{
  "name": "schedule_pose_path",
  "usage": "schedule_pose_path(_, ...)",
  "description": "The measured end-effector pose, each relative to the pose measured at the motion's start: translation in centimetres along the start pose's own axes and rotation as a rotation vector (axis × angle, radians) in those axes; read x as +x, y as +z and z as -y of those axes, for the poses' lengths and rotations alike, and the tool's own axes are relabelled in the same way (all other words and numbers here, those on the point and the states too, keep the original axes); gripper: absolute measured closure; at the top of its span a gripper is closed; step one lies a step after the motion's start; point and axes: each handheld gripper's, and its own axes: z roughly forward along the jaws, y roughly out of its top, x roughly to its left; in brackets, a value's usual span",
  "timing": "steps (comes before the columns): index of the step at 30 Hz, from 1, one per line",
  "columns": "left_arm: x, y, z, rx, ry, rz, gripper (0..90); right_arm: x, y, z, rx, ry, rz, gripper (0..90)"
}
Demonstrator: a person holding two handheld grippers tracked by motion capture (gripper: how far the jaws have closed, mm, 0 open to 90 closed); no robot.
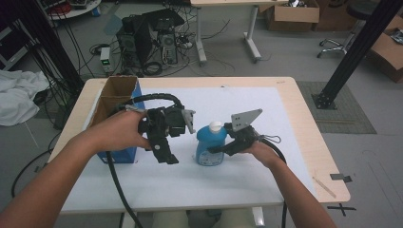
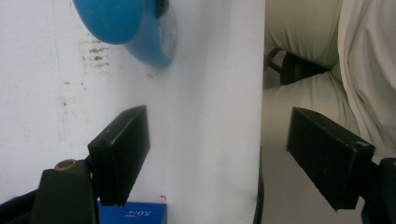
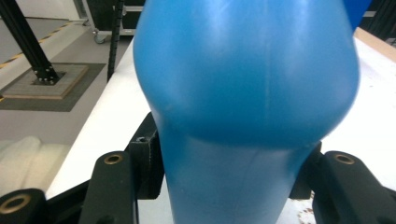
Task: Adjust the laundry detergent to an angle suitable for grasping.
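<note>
Right gripper (image 1: 223,148) clamped on blue bottle (image 1: 210,146) low on its narrow waist, probably to steady it upright on white mat (image 1: 266,123), near the middle, just right of open cardboard box (image 1: 116,97). Long axis vertical, white cap (image 1: 216,126) up. Left gripper (image 1: 166,154) nearby, jaws spread wide, holding nothing, angled down, likely waiting

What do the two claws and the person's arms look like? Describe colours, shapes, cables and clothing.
Both claws, left and right, are black, with flat rectangular pads and brass-coloured pivot pins. A grey three-cornered plate tops the right one. Thick black cables trail from each. The forearms are bare, with no sleeves.
</note>
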Motion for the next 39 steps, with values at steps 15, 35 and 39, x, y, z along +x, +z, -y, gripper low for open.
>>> schedule_pose_path(15, -0.03, 0.07, -0.04, 0.004, 0.003, 0.003, 22.3, -0.02, 0.11, 0.01, 0.002, -0.007, -0.011, 43.3)
schedule_pose_path(35, -0.06, -0.06, 0.16, 0.000, -0.001, -0.002, 22.4, 0.13, 0.09, 0.03, 0.004, -0.006, -0.006, 41.2)
schedule_pose_path(39, -0.08, -0.01, 0.11, 0.000, -0.001, -0.003, 22.4, 0.16, 0.04, 0.03, 0.007, -0.002, 0.003, 39.4)
